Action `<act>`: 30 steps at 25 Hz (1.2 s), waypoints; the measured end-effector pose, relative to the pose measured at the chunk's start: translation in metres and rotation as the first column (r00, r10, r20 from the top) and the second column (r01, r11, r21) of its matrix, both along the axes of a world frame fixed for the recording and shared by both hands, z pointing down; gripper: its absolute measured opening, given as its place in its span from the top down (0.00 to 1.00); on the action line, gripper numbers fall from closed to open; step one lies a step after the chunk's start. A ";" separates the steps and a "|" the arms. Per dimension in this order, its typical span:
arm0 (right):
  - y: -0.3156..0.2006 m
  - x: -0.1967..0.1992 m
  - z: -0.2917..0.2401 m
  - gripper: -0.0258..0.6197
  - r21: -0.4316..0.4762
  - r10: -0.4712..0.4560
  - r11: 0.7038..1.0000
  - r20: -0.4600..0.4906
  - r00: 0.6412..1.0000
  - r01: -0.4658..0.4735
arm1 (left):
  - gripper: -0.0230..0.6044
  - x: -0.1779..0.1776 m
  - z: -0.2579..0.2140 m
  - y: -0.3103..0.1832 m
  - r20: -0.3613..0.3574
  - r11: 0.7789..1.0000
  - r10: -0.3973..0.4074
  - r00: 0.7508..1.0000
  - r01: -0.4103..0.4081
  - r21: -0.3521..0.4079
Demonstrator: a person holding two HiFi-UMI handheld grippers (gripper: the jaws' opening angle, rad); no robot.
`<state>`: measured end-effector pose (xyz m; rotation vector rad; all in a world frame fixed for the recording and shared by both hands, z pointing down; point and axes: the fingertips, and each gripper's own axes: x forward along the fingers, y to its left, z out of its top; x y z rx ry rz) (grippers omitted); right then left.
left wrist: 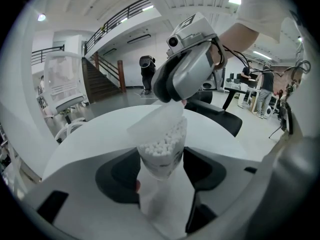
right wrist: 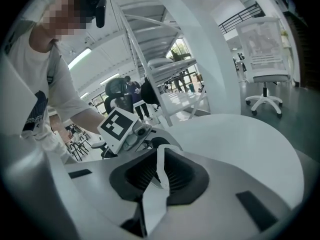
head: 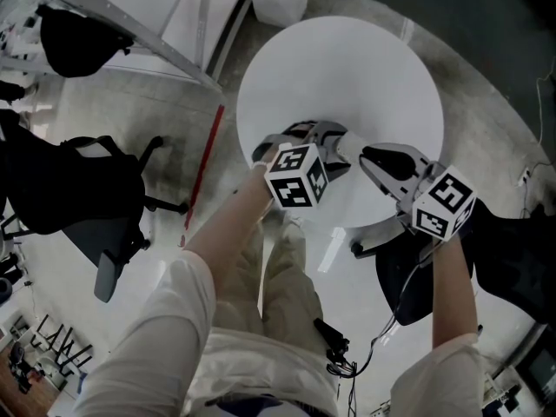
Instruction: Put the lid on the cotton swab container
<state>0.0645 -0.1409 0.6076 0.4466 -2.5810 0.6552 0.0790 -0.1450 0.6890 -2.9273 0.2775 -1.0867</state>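
The clear cotton swab container (left wrist: 162, 151), packed with white swabs, stands upright between the black pads of my left gripper (left wrist: 161, 170), which is shut on it. A translucent lid (left wrist: 155, 121) lies tilted over its open mouth, with one side lifted. My right gripper (left wrist: 175, 100) comes in from above and is shut on the lid's far edge. In the right gripper view the thin lid (right wrist: 161, 171) is pinched edge-on between the ribbed pads. From the head view both grippers meet at the near side of the round white table (head: 365, 68), left gripper (head: 334, 148) facing right gripper (head: 368, 157).
A black office chair (head: 78, 189) stands on the floor to the left and another dark chair (head: 512, 259) to the right of the table. A white chair (right wrist: 262, 49) stands beyond the table's far side. People stand far off in the hall.
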 end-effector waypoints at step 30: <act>0.012 -0.006 0.019 0.95 0.151 -0.016 0.988 -0.124 0.992 0.035 | 0.54 0.001 0.002 0.001 -0.006 1.000 -0.005 1.000 0.005 0.008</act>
